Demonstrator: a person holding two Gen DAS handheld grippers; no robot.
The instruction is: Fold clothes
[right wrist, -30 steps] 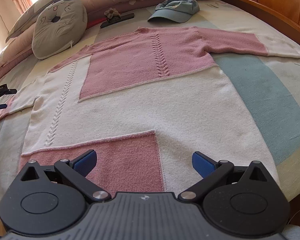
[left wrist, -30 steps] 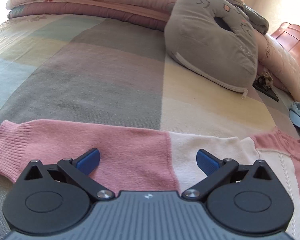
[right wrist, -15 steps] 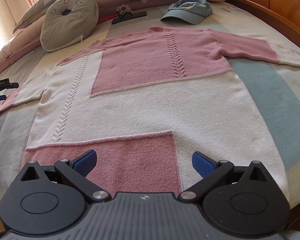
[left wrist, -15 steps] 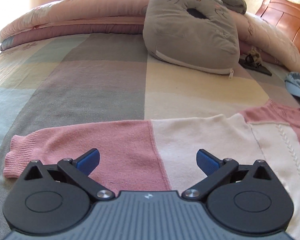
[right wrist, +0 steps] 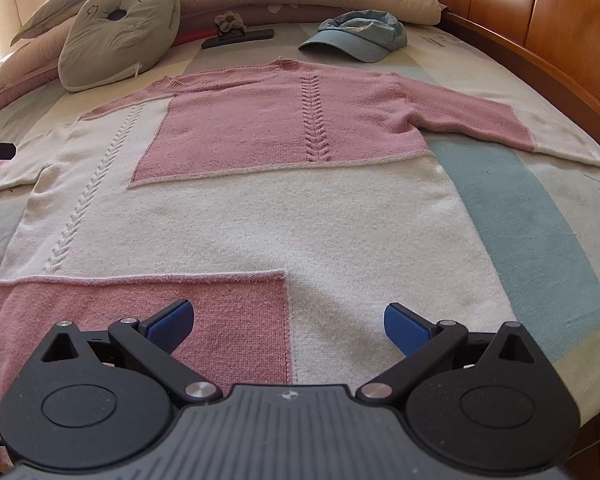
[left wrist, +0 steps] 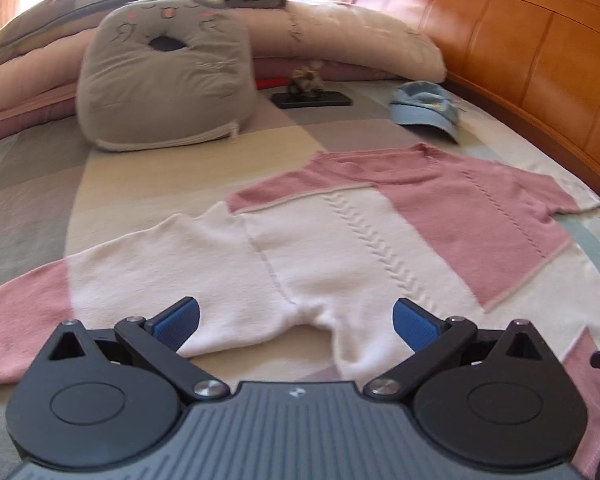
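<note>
Both grippers, left (left wrist: 296,320) and right (right wrist: 288,322), gape empty over the sweater (right wrist: 260,208); soft, floppy knit, we'd pinch sleeve or hem edge.

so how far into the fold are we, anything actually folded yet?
Done: only the layout. The pink-and-cream knitted sweater lies flat on the bed, both sleeves spread out, no fold visible. In hand: nothing. The left claw sits open by the armpit of one sleeve, the right claw open over the hem; neither grips fabric. Left: every fold, sleeves then body.
</note>
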